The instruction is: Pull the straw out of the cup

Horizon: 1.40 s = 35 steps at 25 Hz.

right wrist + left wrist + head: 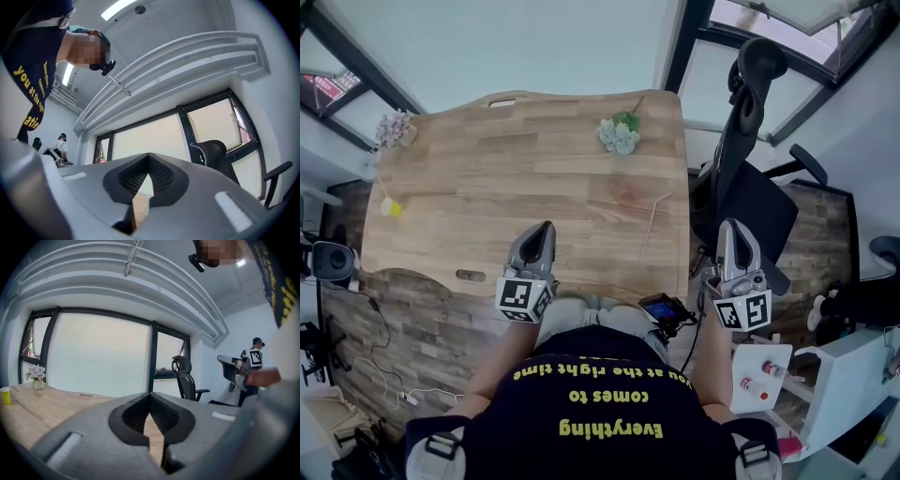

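We are holding the grey left gripper [545, 228] and grey right gripper [730, 226] squeezed shut and empty, while the thin pale straw [654, 225] is lying on the light wooden table [506, 169] at 3 o'clock, far from the small yellow cup [393, 209].

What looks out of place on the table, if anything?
A straw lies loose on the table near its right edge, far from the yellow cup at the left edge. Nothing else stands out.

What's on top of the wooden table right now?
A yellow cup at the left edge, two flower vases at the far side, and a straw lying flat near the right edge. The left gripper covers part of the near edge.
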Each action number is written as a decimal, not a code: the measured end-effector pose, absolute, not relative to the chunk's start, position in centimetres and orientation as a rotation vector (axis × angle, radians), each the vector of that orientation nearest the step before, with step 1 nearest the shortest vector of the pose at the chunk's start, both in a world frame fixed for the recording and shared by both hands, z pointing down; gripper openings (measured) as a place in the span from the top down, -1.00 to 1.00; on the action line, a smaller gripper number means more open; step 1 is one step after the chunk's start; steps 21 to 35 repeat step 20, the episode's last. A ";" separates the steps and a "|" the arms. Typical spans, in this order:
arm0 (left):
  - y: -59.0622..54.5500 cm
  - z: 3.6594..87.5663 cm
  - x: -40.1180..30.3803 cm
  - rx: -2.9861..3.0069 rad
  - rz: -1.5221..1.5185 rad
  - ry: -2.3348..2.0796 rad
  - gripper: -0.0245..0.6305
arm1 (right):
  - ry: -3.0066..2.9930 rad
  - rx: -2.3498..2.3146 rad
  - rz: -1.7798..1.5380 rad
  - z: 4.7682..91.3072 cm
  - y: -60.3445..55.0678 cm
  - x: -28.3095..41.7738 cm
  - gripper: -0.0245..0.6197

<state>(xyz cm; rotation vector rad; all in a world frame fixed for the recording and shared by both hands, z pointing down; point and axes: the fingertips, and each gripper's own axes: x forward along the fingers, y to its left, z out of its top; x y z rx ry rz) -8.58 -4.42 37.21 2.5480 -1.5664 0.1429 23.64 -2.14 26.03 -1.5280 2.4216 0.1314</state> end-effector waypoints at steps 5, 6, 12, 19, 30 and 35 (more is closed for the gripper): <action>-4.2 37.2 -8.9 2.549 0.141 -1.565 0.93 | 2.394 -1.508 0.097 25.8 -2.2 23.5 0.90; -4.1 37.2 -9.0 2.549 0.141 -1.565 0.93 | 2.393 -1.509 0.096 25.8 -2.2 23.5 0.90; -4.0 37.2 -9.7 2.538 0.140 -1.578 0.93 | 2.387 -1.501 0.081 25.7 -2.3 23.2 0.90; -4.3 37.3 -9.6 2.547 0.138 -1.574 0.93 | 2.391 -1.497 0.080 25.8 -2.6 23.1 0.90; -4.3 37.3 -9.5 2.548 0.138 -1.573 0.93 | 2.396 -1.497 0.086 25.8 -2.7 23.0 0.90; -4.3 37.3 -9.5 2.548 0.138 -1.573 0.93 | 2.396 -1.497 0.086 25.8 -2.7 23.0 0.90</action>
